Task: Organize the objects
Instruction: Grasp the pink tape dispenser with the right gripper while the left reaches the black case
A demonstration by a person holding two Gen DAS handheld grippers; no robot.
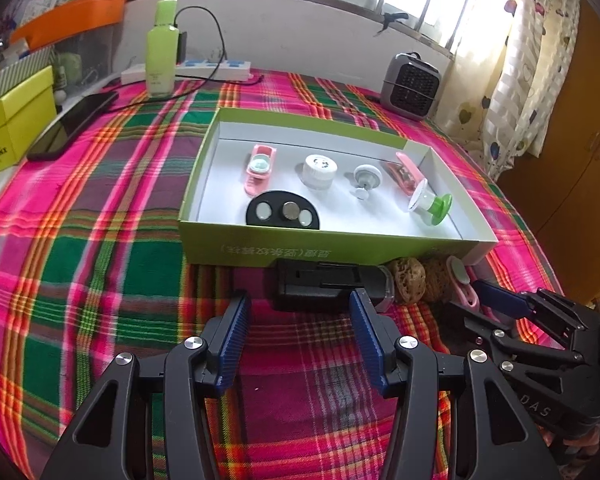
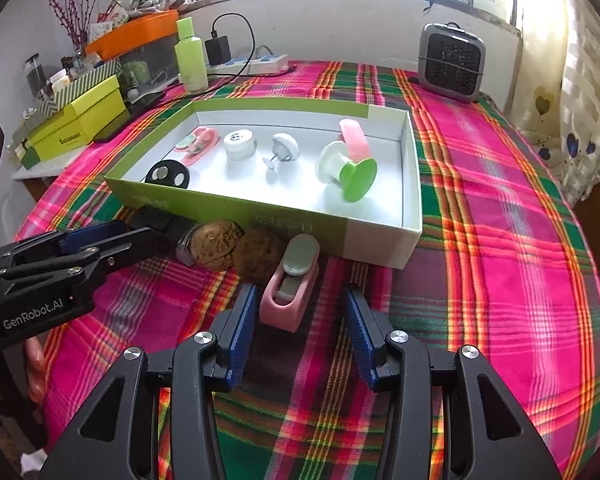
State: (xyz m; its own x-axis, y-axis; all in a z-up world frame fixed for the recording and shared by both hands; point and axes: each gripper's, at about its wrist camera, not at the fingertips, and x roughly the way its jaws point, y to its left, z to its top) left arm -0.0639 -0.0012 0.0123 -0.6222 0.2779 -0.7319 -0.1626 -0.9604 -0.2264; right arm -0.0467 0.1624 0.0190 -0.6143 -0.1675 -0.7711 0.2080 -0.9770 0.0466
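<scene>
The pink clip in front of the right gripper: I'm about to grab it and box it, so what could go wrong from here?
1. The pink clip lies against a walnut; closing on it may nudge the walnuts into rolling.
2. The box wall stands right behind it, so a low lift could catch the rim.
3. The left gripper sits close by at the black device; the two could bump.

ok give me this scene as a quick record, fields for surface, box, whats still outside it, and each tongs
surface: plaid cloth
box: open green box, several small items inside
outside box: black device, two walnuts, pink clip, all by the box's near wall
left tongs: open, empty, in front of the black device
right tongs: open, empty, either side of the pink clip, not pressing on it
</scene>
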